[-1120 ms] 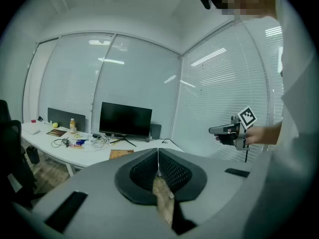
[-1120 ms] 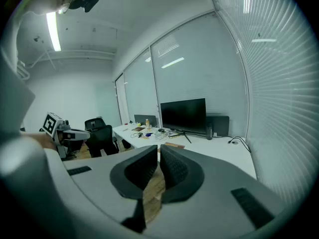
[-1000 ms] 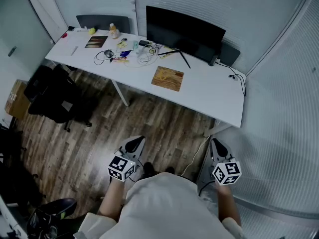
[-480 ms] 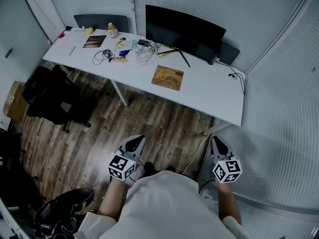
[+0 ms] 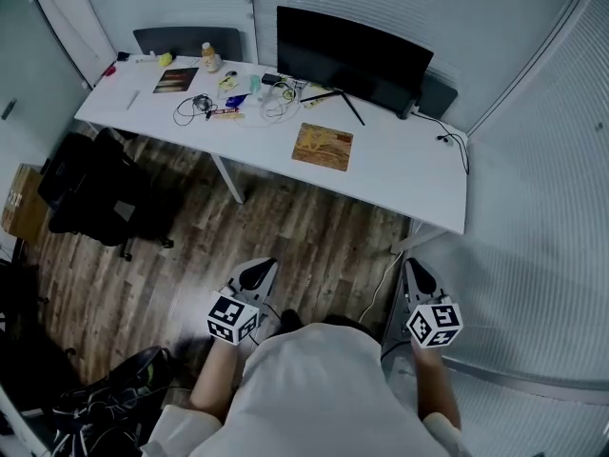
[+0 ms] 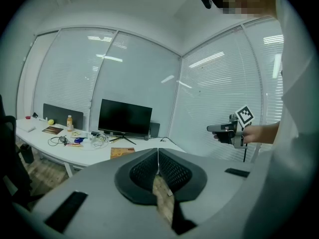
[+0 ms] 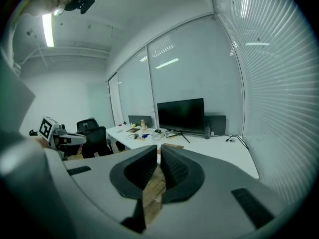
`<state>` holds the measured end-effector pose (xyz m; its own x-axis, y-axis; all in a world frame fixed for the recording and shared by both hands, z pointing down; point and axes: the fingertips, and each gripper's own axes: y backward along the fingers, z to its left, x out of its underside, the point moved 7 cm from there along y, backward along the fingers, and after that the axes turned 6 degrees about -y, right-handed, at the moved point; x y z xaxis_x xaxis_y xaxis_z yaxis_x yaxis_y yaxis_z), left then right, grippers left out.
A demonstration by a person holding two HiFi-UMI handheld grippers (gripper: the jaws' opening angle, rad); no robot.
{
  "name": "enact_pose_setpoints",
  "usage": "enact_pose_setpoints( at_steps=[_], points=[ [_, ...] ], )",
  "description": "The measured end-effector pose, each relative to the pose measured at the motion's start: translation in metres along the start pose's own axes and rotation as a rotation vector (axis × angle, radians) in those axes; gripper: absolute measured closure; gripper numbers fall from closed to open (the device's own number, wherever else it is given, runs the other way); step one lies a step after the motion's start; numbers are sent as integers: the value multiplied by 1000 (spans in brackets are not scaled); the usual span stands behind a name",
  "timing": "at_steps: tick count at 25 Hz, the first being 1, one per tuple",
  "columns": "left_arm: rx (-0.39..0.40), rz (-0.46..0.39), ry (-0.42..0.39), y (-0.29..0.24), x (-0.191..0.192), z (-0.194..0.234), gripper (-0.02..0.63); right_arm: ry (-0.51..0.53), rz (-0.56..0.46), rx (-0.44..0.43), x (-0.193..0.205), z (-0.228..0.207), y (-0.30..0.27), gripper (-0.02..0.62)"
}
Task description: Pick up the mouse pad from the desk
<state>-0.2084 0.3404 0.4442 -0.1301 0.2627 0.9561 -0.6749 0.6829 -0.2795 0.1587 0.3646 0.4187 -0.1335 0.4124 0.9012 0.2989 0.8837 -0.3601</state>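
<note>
The mouse pad (image 5: 322, 147), a brown wood-patterned rectangle, lies flat on the white desk (image 5: 409, 174) in front of the black monitor (image 5: 352, 57). It also shows far ahead as the mouse pad (image 6: 122, 152) in the left gripper view and the mouse pad (image 7: 172, 146) in the right gripper view. My left gripper (image 5: 255, 276) and right gripper (image 5: 416, 276) are held out over the wooden floor, well short of the desk. Both point toward the desk. Both are shut, with nothing between their jaws.
Cables, a small bottle (image 5: 206, 57) and small items crowd the desk's left half. A black office chair (image 5: 100, 184) stands left of the desk. A dark bag (image 5: 109, 403) lies on the floor at the lower left. A cord (image 5: 376, 293) runs along the floor by the blind-covered glass wall.
The desk has shifted slightly in the head view. The dark bag at the lower left has come further into the picture. Both grippers stay shut and side by side.
</note>
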Motion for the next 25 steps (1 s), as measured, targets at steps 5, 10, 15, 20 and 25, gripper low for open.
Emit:
enact_pose_setpoints(
  at_steps=[5,10,15,20,25],
  points=[
    [26,7,-7,5,8,11,588,-3,0,18,7,14,-1,554],
    [50,13,15,1,-2,58,588,4,25,40,-10,39,-33,554],
    [48,0,1,5,9,36,588,17,10,23,5,35,-16,554],
    [35,7,0,-8,8,39,588,18,14,9,1,23,-32,552],
    [8,15,5,-27,4,46,588,17,16,-18,-6,7,-58,552]
  ],
)
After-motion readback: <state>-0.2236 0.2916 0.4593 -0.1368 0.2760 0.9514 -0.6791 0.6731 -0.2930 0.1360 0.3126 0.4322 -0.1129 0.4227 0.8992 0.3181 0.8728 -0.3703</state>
